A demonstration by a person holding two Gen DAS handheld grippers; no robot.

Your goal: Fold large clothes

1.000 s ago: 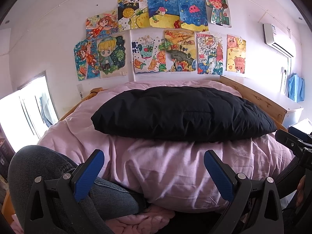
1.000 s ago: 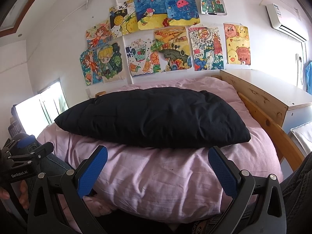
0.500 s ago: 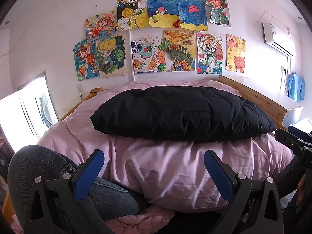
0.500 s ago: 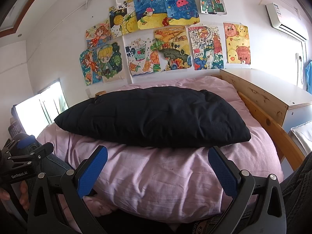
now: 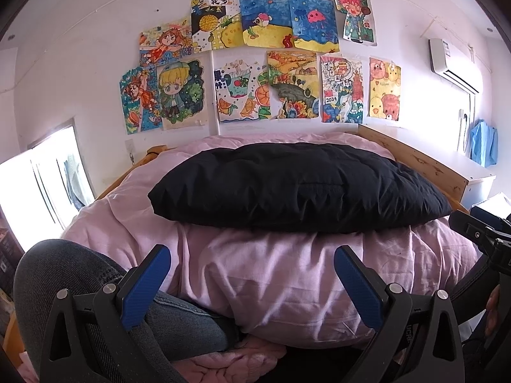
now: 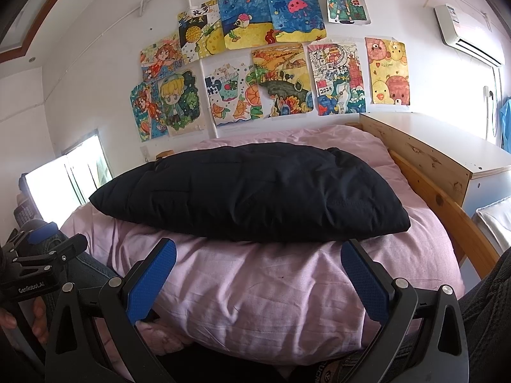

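We hold the left gripper [image 5: 252,282] and the right gripper [image 6: 258,276] with jaws spread wide and empty, short of the black padded garment [image 5: 293,188], which lies across the pink bedding [image 5: 271,271]. We judge it soft, bulky, light and slippery; grasp its near hem corners.

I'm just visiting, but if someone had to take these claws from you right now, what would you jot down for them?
Left claw: open, empty, held low in front of the bed.
Right claw: open, empty, level with it.
The black padded garment lies across the pink duvet, already in a compact, puffy bundle. Neither claw touches it.
Done: it appears folded, though I can't see its underside.
Left: check the fold; tidy it if an edge sticks out.
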